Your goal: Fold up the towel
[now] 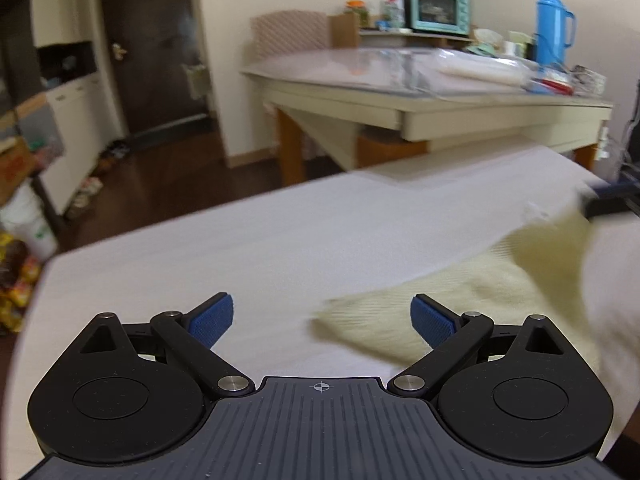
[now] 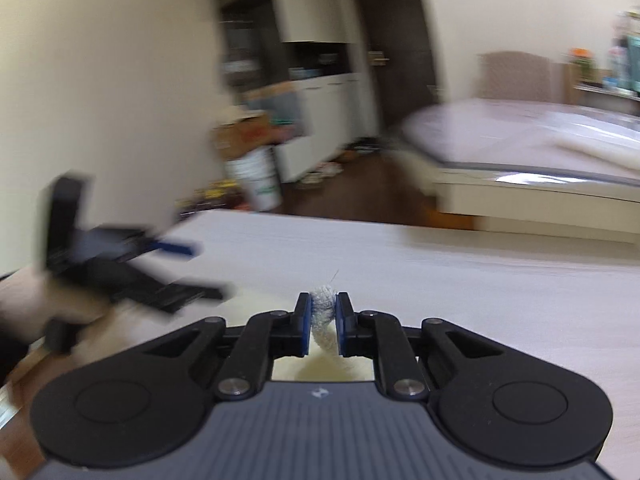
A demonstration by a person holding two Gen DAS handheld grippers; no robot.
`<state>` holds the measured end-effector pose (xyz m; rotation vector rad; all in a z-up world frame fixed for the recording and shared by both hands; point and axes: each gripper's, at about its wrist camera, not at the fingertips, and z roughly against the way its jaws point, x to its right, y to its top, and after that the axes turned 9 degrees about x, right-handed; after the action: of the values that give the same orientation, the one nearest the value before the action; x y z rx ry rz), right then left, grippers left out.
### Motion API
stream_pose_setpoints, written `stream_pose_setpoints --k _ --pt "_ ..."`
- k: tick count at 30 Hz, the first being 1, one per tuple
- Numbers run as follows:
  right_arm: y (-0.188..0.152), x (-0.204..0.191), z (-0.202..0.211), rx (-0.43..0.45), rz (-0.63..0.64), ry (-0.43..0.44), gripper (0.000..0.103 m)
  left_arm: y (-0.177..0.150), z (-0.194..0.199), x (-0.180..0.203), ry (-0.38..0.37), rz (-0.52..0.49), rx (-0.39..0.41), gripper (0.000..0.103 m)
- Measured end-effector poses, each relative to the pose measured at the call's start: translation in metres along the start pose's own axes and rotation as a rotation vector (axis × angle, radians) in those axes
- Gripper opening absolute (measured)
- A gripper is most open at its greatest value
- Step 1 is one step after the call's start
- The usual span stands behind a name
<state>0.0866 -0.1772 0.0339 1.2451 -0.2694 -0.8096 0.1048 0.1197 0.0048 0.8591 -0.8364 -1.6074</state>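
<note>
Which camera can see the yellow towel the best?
The left wrist view. There the towel spreads pale yellow across the white table, one end lifted toward the right gripper. The right wrist view shows only a small bunched bit pinched in the right gripper, plus a patch below.

bare tabletop [image 1: 224, 248] ahead, towel [image 1: 460, 296] rightward

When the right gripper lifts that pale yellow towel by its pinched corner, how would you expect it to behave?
Probably floppy: the towel drapes from the right gripper down to the white table. Likely light, since a small bunched corner holds it. Its ribbed weave probably resists slipping.
</note>
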Motion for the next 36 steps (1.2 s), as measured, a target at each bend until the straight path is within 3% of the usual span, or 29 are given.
stream_pose_setpoints --k 3,7,12,14,19,23,24,26,31,34,36 --pt "-0.015 -0.05 -0.004 -0.045 0.037 0.164 0.014 0.0 0.011 -0.016 0.043 -0.013 0.001 0.098" --pt "-0.042 -0.106 -0.02 -0.126 0.125 0.312 0.014 -0.003 0.02 -0.025 0.049 -0.016 -0.003 0.098" --pt "-0.051 -0.13 -0.038 -0.187 0.178 0.402 0.018 -0.011 0.02 -0.025 0.012 -0.014 -0.013 0.098" --pt "-0.043 -0.127 -0.036 -0.164 0.189 0.4 0.023 -0.014 0.016 -0.022 -0.008 -0.024 -0.018 0.098" --pt "-0.015 -0.091 -0.029 -0.078 0.174 0.261 0.027 -0.014 0.0 -0.013 -0.062 -0.062 -0.011 0.098" --pt "-0.005 -0.033 -0.037 -0.086 0.182 -0.035 0.035 -0.007 -0.013 -0.006 -0.127 -0.076 -0.012 0.095" --pt "-0.005 -0.019 -0.039 -0.099 0.173 -0.093 0.035 -0.006 -0.016 -0.003 -0.147 -0.081 -0.016 0.092" --pt "-0.005 0.015 -0.042 -0.11 0.115 -0.203 0.035 -0.006 -0.021 0.003 -0.182 -0.097 -0.028 0.064" --pt "-0.004 0.066 -0.052 -0.108 0.041 -0.322 0.036 -0.012 -0.035 0.015 -0.248 -0.132 -0.054 0.04" --pt "-0.008 0.084 -0.061 -0.13 0.05 -0.337 0.035 -0.013 -0.038 0.017 -0.255 -0.132 -0.05 0.035" --pt "-0.013 0.087 -0.069 -0.137 0.067 -0.347 0.029 -0.012 -0.041 0.019 -0.249 -0.137 -0.042 0.035"
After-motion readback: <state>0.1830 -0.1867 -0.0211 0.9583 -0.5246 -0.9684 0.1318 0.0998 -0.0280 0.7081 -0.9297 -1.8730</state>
